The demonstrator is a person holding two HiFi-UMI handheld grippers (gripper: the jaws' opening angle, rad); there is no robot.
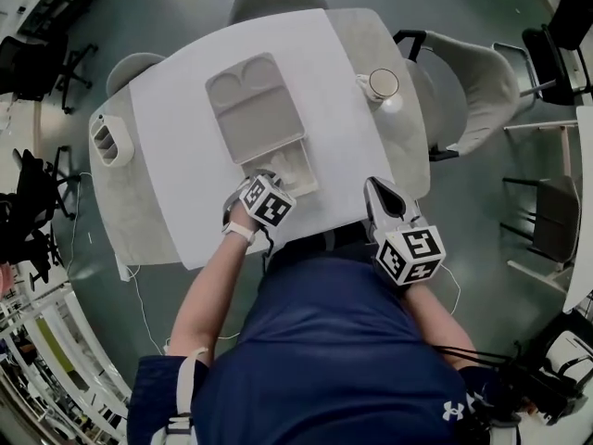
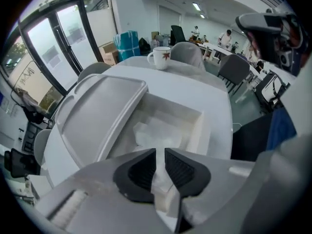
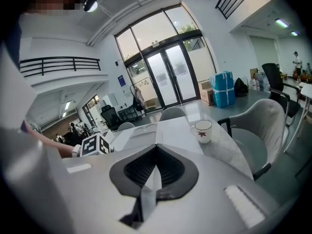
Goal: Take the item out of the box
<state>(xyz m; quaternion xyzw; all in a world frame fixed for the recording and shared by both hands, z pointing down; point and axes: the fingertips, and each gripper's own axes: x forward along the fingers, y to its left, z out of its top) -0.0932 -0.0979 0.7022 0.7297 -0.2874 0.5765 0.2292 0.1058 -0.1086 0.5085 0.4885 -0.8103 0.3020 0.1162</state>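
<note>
A crumpled white packet (image 2: 158, 130) is lying on the floor of the open box (image 2: 210, 123), which is sitting at the near edge of the table (image 1: 176, 165), just in front of the person, with its lid (image 2: 97, 106) folded back flat alongside. The left gripper (image 2: 160, 152) is pointing steeply down into the box from directly above, so the packet is lying straight ahead of its tips and showing through the slit between them. The jaws are standing only narrowly apart, and the pads are not visibly pressing on anything. The packet is too creased for its long axis to be read with confidence. The right gripper (image 3: 156, 147) is hanging well off to the right of the box, jaws pressed together on nothing, and is looking across the table toward a mug (image 3: 203, 129). The left hand is plainly the nearer one, so the pick is likely falling to it. A short straight drop would probably put the pads on either side of a fold, ready for closing
</note>
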